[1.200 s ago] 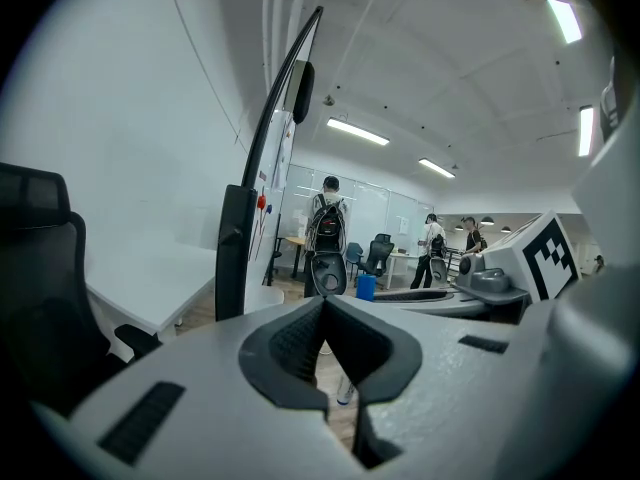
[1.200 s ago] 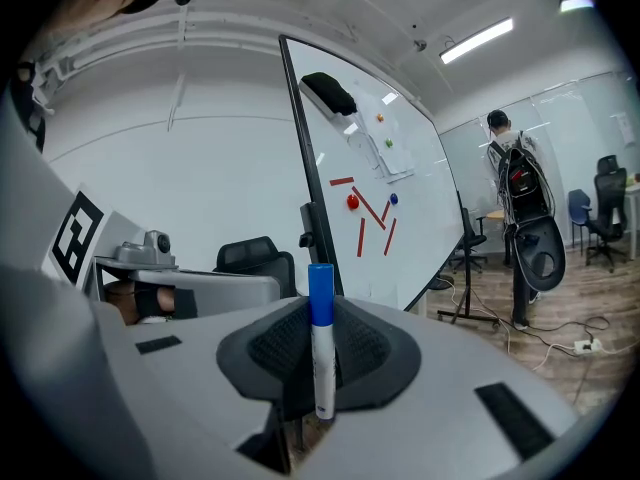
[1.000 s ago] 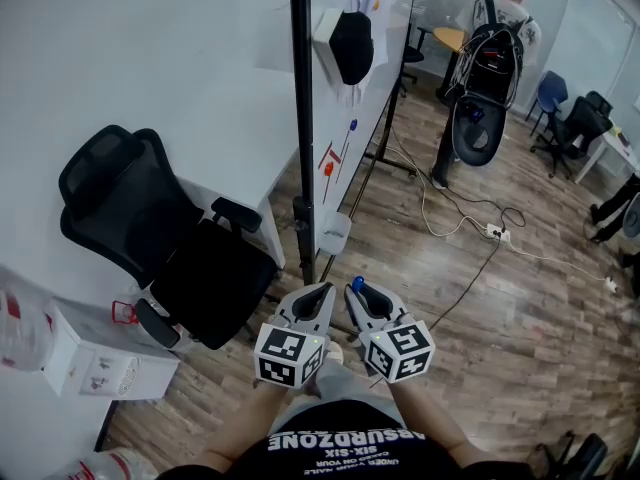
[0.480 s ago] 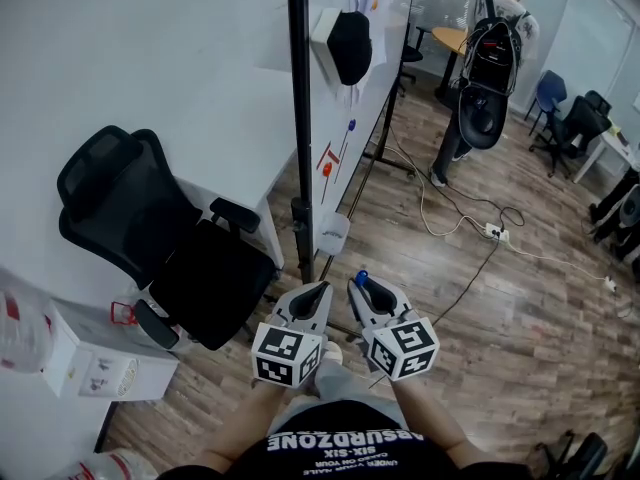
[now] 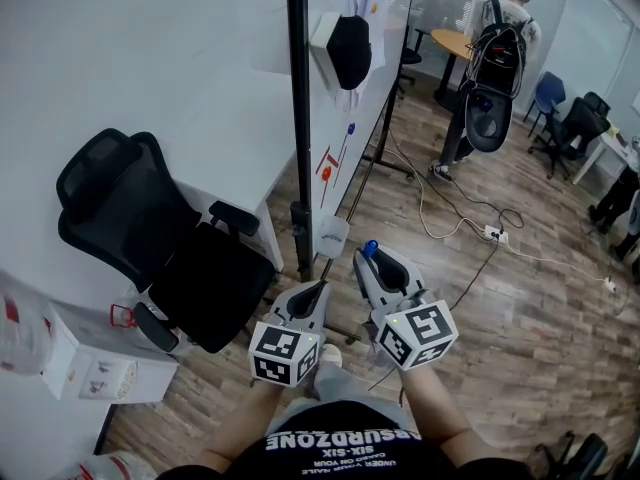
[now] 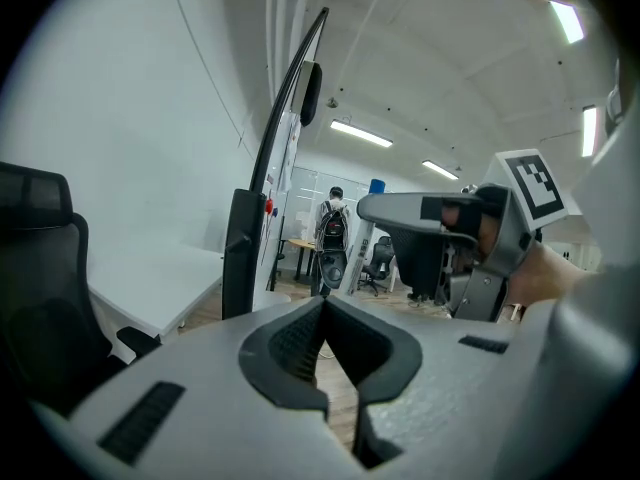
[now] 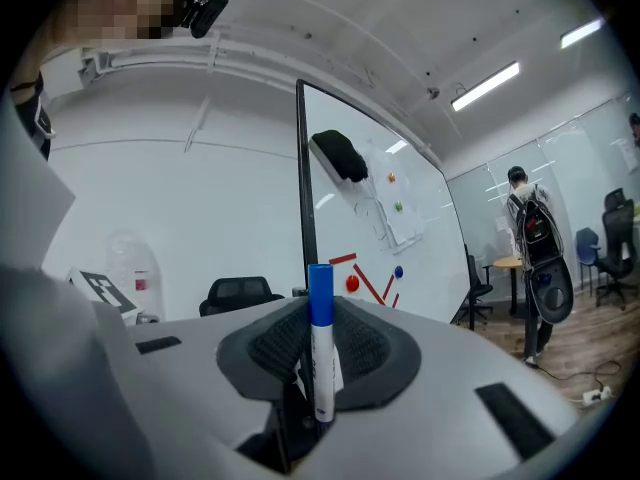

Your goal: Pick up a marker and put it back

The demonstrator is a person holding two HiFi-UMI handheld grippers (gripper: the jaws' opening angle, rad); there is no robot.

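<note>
Underfoot in the head view, wood-plank floor [image 5: 500, 308] across the whole room. At left, plain white wall [image 5: 120, 28]. Along it, a white counter [image 6: 150, 283] reaching toward the board's post. Edge-on beside that, a tall whiteboard [image 5: 345, 108] on a black post [image 5: 299, 118], with red strokes drawn low on its face. Left of the post, a black office chair [image 5: 150, 233] drawn up by the counter. Far back at right, a person [image 5: 500, 48] standing, black backpack on the back. At bottom left, a white box [image 5: 90, 363] on the floor by the wall. Trailing over the planks, a white cable [image 5: 440, 223] ending at a power strip [image 5: 494, 232].

Nearest the camera, side by side and just apart, left gripper [image 5: 322, 290] and right gripper [image 5: 378, 262], marker cubes toward the body, the right one reaching further forward. On the left one, fingers [image 6: 290, 343] closed tip to tip with nothing between them. On the right one, fingers [image 7: 275, 346] clamped on a marker [image 7: 322, 353]: white barrel upright between the pads, blue cap standing above them, held in the air short of the whiteboard and not touching it.

High on the board, a black eraser [image 5: 350, 48]. Lower down, a blue magnet [image 5: 351, 126] and a red magnet [image 5: 326, 173].
</note>
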